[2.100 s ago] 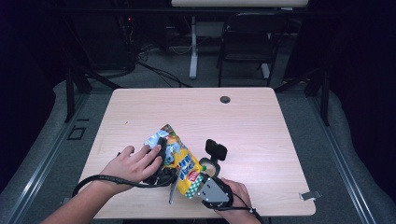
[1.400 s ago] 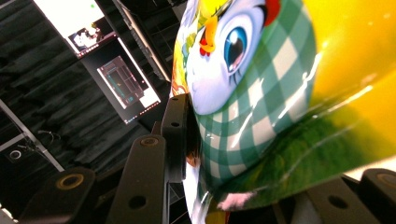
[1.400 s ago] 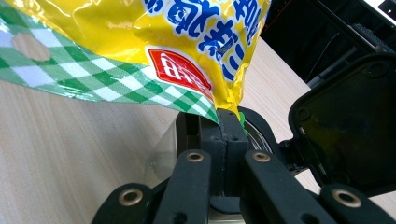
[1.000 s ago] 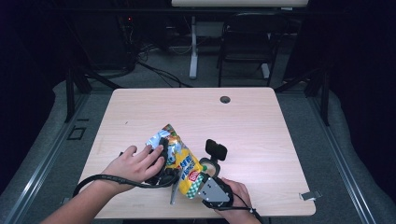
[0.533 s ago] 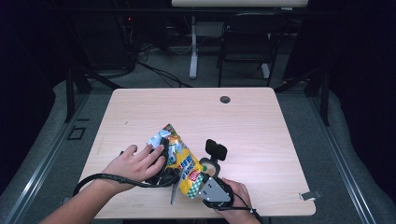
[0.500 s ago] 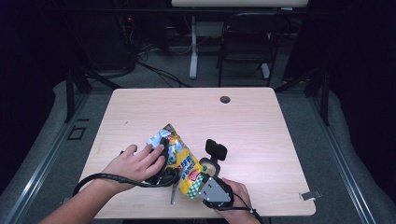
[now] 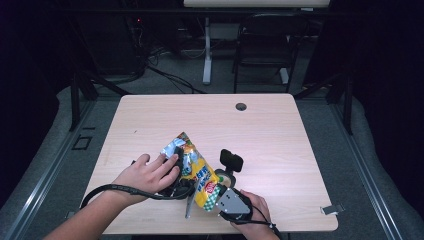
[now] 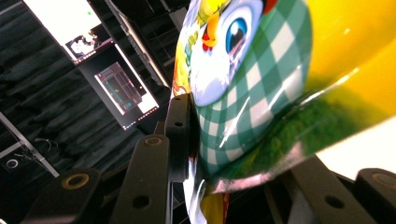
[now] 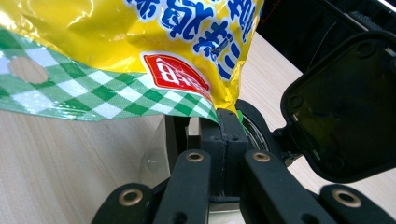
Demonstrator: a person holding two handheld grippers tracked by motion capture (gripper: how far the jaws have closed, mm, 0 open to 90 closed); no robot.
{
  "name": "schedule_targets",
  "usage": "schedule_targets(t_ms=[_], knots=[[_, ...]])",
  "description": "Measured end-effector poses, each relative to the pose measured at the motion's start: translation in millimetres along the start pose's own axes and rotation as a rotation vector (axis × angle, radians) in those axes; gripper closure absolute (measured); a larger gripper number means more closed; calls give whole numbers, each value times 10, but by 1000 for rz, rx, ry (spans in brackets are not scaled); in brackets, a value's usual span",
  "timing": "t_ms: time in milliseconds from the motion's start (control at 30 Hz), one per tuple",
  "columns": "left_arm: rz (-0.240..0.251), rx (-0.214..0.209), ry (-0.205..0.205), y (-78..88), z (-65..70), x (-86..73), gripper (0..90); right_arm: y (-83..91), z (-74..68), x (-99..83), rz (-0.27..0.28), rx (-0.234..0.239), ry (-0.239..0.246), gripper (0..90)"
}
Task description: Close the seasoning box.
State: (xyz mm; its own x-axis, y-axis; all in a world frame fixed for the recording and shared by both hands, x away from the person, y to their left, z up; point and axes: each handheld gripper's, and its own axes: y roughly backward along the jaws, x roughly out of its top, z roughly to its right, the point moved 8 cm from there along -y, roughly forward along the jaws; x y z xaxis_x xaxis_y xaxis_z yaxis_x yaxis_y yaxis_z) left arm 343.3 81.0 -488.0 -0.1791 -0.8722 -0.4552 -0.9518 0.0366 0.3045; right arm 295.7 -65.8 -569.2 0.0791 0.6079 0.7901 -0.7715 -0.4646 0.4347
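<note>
- Both grippers clamp the snack bag [image 7: 199, 172], held just above the table [image 7: 280, 130]: right gripper [image 9: 219, 135] pinching the checked bottom edge, left gripper [image 8: 196, 140] gripping the opposite side.
- Risk: pulling apart unevenly could let the slick foil slip free, or burst a seam and spill contents.

The worktop [image 7: 280, 130] is of pale wood and has a small round dark hole [image 7: 241, 106] near its far edge. Behind it, on the grey floor [image 7: 320, 107], stand a dark chair [image 7: 262, 47] and a white post [image 7: 207, 50]. Black cables [image 7: 170, 80] lie there on the floor.
</note>
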Motion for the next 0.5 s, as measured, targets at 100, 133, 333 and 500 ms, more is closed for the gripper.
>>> schedule_targets(t_ms=[100,133,333,500], knots=[[-16,-19,-3,2,14,-8,698,-5,6,-4,3,0,-6,900],[-28,-22,-23,9,7,-15,698,-5,8,-6,1,-1,-9,900],[-22,-1,-36,15,-26,-4,699,-10,14,-9,2,-2,-11,900],[-14,-10,-14,8,-15,2,701,-9,10,-8,1,-1,-14,900]])
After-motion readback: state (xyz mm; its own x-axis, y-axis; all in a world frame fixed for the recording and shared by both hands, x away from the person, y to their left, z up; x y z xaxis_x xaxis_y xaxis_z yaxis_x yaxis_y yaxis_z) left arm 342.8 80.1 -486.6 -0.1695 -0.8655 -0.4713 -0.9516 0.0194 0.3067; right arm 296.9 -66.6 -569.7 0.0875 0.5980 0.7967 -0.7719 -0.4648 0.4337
